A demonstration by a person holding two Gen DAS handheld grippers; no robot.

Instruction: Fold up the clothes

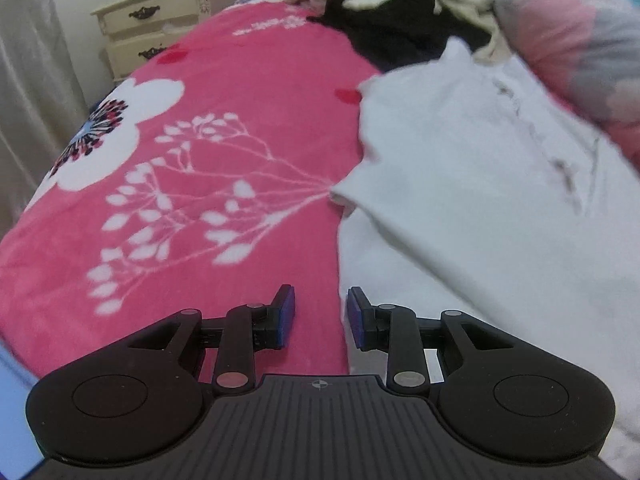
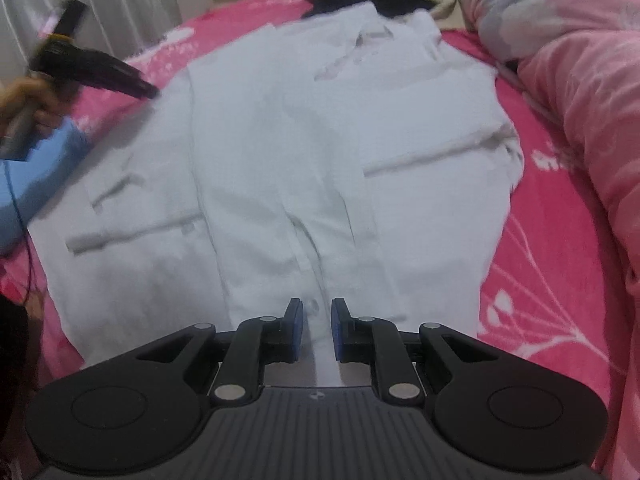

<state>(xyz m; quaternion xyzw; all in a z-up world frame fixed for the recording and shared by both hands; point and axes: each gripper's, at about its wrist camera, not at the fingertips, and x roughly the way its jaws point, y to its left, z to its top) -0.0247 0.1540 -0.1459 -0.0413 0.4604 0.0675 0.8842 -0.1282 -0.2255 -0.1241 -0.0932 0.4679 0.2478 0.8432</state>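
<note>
A white button shirt (image 2: 280, 160) lies spread flat, front up, on a pink flowered blanket (image 2: 552, 240). My right gripper (image 2: 317, 328) hovers low over the shirt's bottom hem at the button placket. Its pads stand a narrow gap apart, with white cloth and a button showing in the gap. My left gripper (image 1: 321, 316) is open over the shirt's (image 1: 460, 184) left edge, one pad above the blanket (image 1: 240, 80) and the other above the cloth. In the right wrist view the left gripper (image 2: 148, 90) is blurred at the shirt's left side, held by a hand (image 2: 24, 104) in a blue sleeve.
A pile of cream and black clothes (image 1: 400, 12) lies at the bed's far end. A bulky pink and grey quilt (image 2: 580, 80) runs along the right side. A cream dresser (image 1: 160, 20) and a curtain (image 2: 100, 0) stand beyond the bed's left edge.
</note>
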